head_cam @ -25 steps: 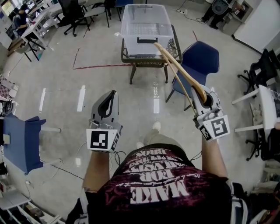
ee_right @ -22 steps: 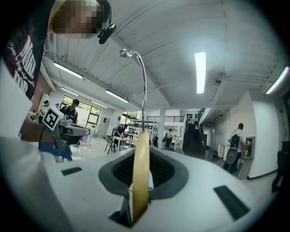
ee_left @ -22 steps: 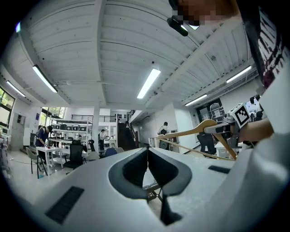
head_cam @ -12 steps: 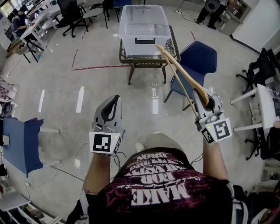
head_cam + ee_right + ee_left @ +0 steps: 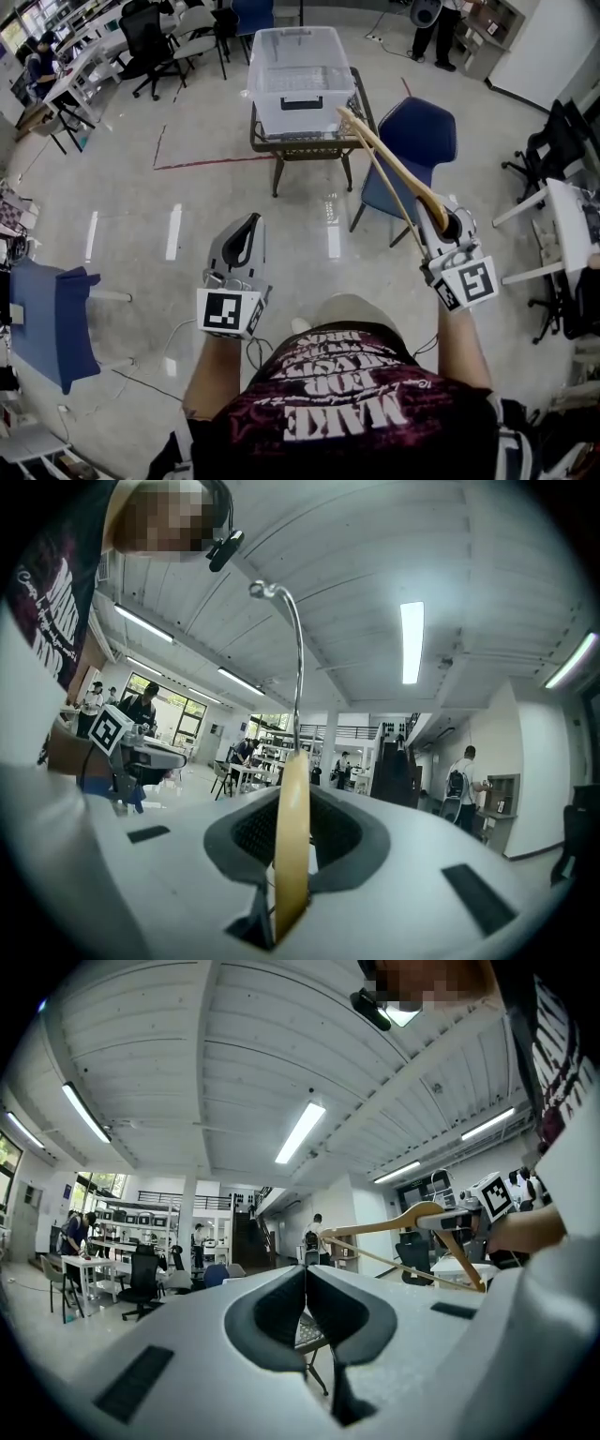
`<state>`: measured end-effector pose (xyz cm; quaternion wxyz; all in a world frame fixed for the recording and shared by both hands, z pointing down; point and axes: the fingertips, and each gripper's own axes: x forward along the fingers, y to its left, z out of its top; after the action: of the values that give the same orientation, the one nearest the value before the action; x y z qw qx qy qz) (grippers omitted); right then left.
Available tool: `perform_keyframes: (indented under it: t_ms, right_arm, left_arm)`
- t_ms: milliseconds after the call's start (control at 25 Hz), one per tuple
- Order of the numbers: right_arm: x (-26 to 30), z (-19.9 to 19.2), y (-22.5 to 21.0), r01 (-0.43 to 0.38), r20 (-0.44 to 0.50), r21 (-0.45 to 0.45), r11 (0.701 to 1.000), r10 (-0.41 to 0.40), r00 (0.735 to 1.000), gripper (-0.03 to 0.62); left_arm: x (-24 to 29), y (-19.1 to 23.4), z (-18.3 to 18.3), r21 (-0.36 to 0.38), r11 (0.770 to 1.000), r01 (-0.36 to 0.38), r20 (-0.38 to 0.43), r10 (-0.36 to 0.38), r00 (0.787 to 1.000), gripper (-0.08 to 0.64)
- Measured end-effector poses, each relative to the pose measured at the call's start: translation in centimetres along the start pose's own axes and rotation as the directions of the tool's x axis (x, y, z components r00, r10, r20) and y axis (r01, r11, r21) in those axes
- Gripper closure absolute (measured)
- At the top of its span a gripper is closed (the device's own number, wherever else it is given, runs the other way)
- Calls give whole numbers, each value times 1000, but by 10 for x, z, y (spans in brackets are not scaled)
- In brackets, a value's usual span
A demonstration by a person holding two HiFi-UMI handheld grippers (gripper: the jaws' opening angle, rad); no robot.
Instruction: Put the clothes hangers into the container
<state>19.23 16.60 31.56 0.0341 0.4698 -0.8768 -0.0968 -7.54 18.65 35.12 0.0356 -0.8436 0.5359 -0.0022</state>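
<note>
Still pinches the wooden clothes hanger (image 5: 398, 173) in the right gripper (image 5: 448, 223), far end aimed at the near right corner of the clear plastic container (image 5: 300, 66). Keeps the left gripper (image 5: 246, 232) pressed together and empty, slightly lower in view than a second ago.

Count: 2 grippers, left gripper (image 5: 249, 225) and right gripper (image 5: 442, 221). 1 hanger (image 5: 398, 169) in right. Ahead: 1 container (image 5: 300, 66), 1 table (image 5: 267, 142). 2 blue chairs (image 5: 412, 131).
</note>
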Motion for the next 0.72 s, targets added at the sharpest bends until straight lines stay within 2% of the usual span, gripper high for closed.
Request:
perform_keyframes:
  t_ms: [160,480,600,720]
  right_arm:
    - [-7,-3,-1,13,-5,20,1000,-13,1000,532]
    - [-18,6,11,-17,13,11,1000,17,1000,532]
    - [-25,8,6,-28,17,8,1000,28,999,534]
    - [-31,9,5,-48,20,3,999,48,999,533]
  left_arm:
    - [-5,-3,-4,-5,1000,-4,0,4,1000,552]
    - [-15,-14,-12,-26,1000,-9,-16,9,1000,552]
    - [-19,-24,-5,-9,1000,-12,-3,11,1000,552]
    - [-27,-25,-3,-3,999,-47,3,47,999,552]
